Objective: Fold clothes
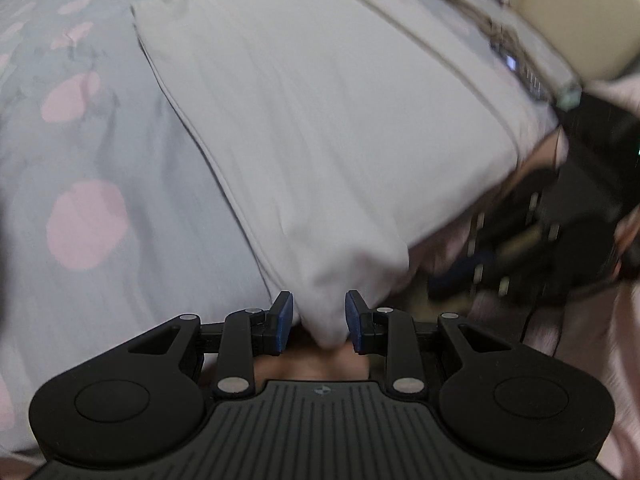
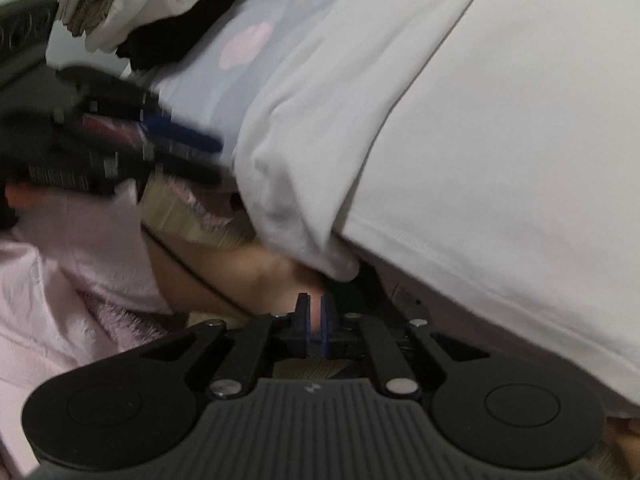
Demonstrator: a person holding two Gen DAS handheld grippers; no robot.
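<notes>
A white garment [image 1: 320, 120] lies folded on the bed, a dark print [image 1: 480, 16] near its far edge. Its near corner droops between the blue pads [image 1: 284, 320] of my left gripper [image 1: 320, 318], which stands partly open and does not clearly pinch the cloth. In the right wrist view the same garment [image 2: 480, 160] fills the right side, one corner [image 2: 340, 268] hanging just above my right gripper [image 2: 315, 312], whose jaws are nearly together with nothing held. Each gripper shows blurred in the other's view: the right gripper [image 1: 520, 248] and the left gripper [image 2: 120, 140].
The bed sheet [image 1: 88, 224] is grey-blue with pink spots. A pile of white, patterned and black clothes [image 2: 120, 8] sits at the bed's far end. A beige panel [image 1: 580, 12] stands beyond the garment. A person's pink fluffy clothing [image 2: 60, 260] and a black cable [image 2: 188, 268] are close by.
</notes>
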